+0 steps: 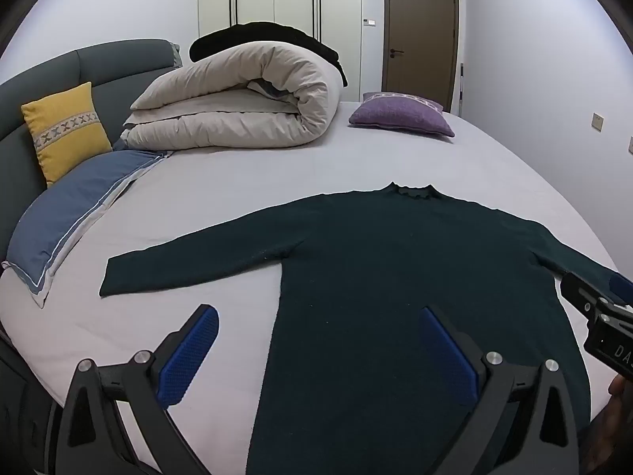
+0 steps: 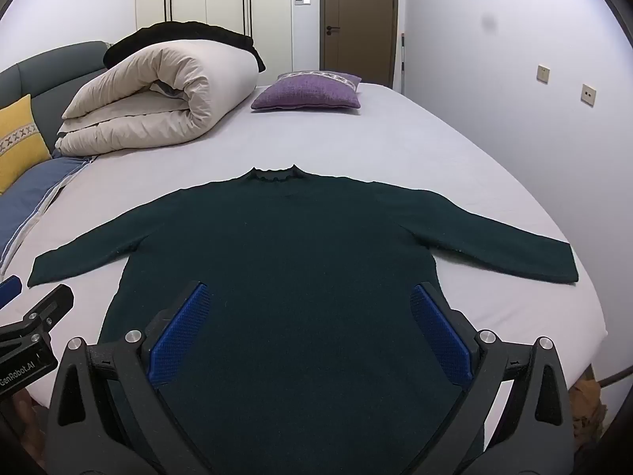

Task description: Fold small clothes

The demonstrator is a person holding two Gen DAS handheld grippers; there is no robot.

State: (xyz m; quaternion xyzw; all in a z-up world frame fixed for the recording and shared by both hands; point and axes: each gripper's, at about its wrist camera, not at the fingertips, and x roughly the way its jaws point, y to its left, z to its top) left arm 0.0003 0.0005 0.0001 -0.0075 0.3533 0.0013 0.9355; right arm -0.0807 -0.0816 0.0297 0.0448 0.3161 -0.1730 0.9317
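Observation:
A dark green long-sleeved sweater [image 1: 395, 261] [image 2: 285, 245] lies flat on the pale bed sheet [image 1: 245, 182] [image 2: 415, 146], collar away from me and both sleeves spread out sideways. My left gripper [image 1: 318, 318] hovers open above the sweater's lower left side, one blue pad over bare sheet, the other over the body. My right gripper [image 2: 308, 295] hovers open over the sweater's lower body, nothing between its blue pads. Each gripper shows at the edge of the other's view.
A rolled beige duvet [image 1: 237, 103] [image 2: 158, 95] with a black garment on top lies at the back. A purple cushion [image 1: 401, 116] [image 2: 308, 93], a yellow cushion [image 1: 65, 128], a blue pillow [image 1: 67, 213] and a grey headboard [image 1: 118, 67] sit behind and left. The bed edge [image 2: 593, 316] falls away right.

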